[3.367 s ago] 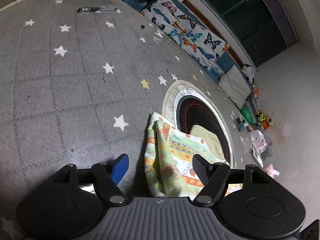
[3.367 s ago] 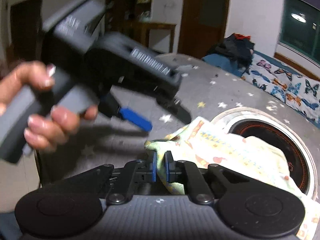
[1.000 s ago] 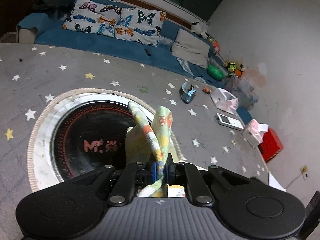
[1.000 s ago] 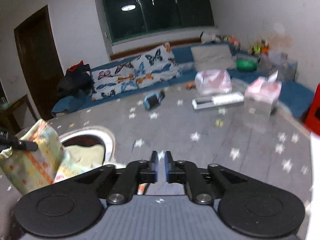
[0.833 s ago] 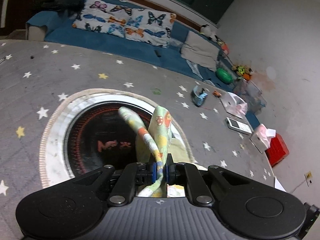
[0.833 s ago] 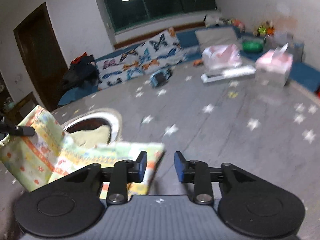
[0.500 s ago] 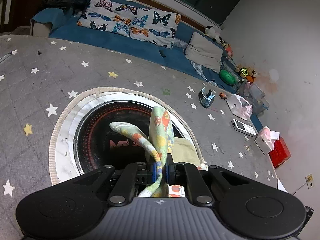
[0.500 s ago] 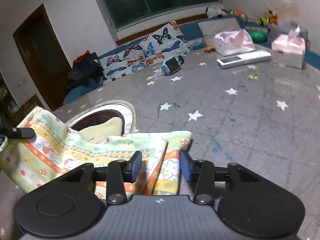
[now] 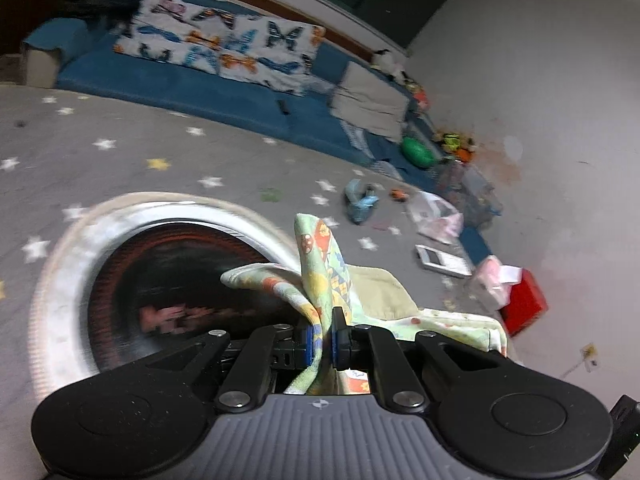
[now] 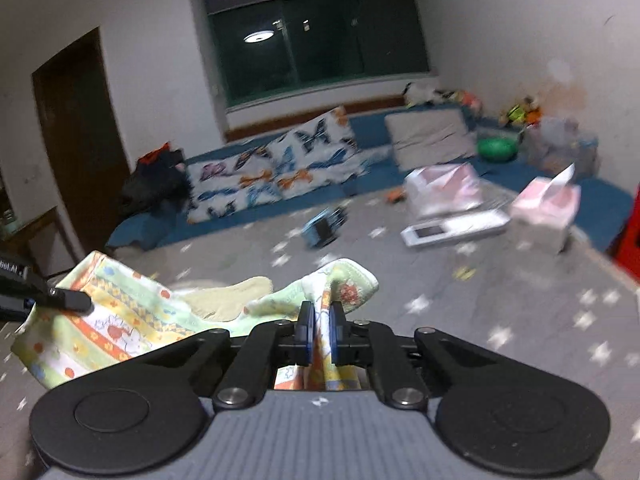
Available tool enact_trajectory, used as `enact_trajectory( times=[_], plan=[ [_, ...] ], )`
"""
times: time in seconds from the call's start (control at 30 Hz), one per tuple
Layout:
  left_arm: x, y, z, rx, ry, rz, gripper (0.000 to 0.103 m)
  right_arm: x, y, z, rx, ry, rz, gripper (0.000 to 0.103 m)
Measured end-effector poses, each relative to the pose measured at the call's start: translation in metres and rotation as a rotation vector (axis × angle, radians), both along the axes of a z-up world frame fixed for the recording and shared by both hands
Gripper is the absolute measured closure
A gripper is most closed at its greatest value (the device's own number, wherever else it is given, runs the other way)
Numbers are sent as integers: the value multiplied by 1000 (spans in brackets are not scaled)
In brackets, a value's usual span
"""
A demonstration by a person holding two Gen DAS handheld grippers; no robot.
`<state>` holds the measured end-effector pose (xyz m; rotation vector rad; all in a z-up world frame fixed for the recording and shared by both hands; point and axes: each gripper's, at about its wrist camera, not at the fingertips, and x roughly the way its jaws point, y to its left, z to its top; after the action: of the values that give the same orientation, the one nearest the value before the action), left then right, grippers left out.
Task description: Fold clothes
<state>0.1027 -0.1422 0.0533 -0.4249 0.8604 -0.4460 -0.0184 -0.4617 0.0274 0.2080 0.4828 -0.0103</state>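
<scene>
Half a second ago the right gripper point(image 10: 319, 334) stood open around the cloth's point(image 10: 120, 320) edge; now its blue pads have closed on a bunched corner, the fabric pinched between them. Soft, thin stuff, pale green with orange and yellow bands and small cartoon prints, creased where it's caught. Over in the left wrist view, the left gripper point(image 9: 320, 338) is clamped on another corner, as before, with a fold of the cloth point(image 9: 320, 264) standing up in a limp peak above its fingers. Between the two grips the garment sags over the round black mat point(image 9: 132, 280) with its pale rim, on the grey star-printed carpet point(image 9: 120, 148). Both grippers are held low, pointing out across the floor.
</scene>
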Motion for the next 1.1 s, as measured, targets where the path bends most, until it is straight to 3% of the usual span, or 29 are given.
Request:
enact_trajectory(
  times=[0.23,0.37,0.5,0.63,0.93,1.1],
  plan=[
    [29,-59,-12,-14,28,-100,94,8,-55,14,-57,5,-130,96],
    [37,-85,-35,27,75,-142,94,17,-82,-4,-55,66,-184,96],
    [41,-93,-62,116,122,-137,92,27,-96,-38,-63,174,-215,95],
    [45,-90,-67,149,133,-123,89,31,-107,-56,-83,233,-254,94],
    [50,-113,-46,182,38,-176,89,61,-80,-56,-51,207,-102,91],
    [54,-147,-55,175,31,-251,89,80,-64,-62,-33,201,-49,90]
  ],
)
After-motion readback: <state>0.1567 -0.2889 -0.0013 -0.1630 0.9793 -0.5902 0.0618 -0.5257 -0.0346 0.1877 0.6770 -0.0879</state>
